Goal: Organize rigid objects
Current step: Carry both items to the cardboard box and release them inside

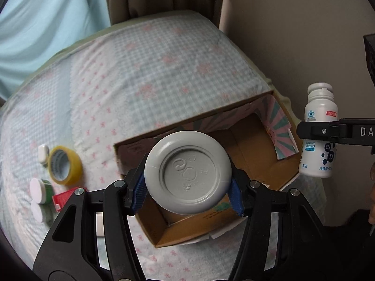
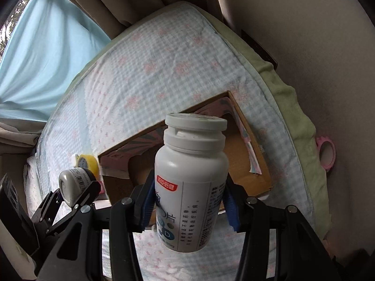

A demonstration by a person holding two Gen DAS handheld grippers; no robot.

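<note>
My left gripper is shut on a grey container, held bottom toward the camera above the open cardboard box on the bed. The container also shows in the right wrist view. My right gripper is shut on a white calcium vitamin D bottle, upright, held above the box's near edge. The bottle also shows in the left wrist view, at the box's right side.
Left of the box lie a yellow tape roll, a small white item, two white-capped green jars and a red packet. A wall runs along the bed's right edge, with a pink tape roll against it. Curtains hang behind.
</note>
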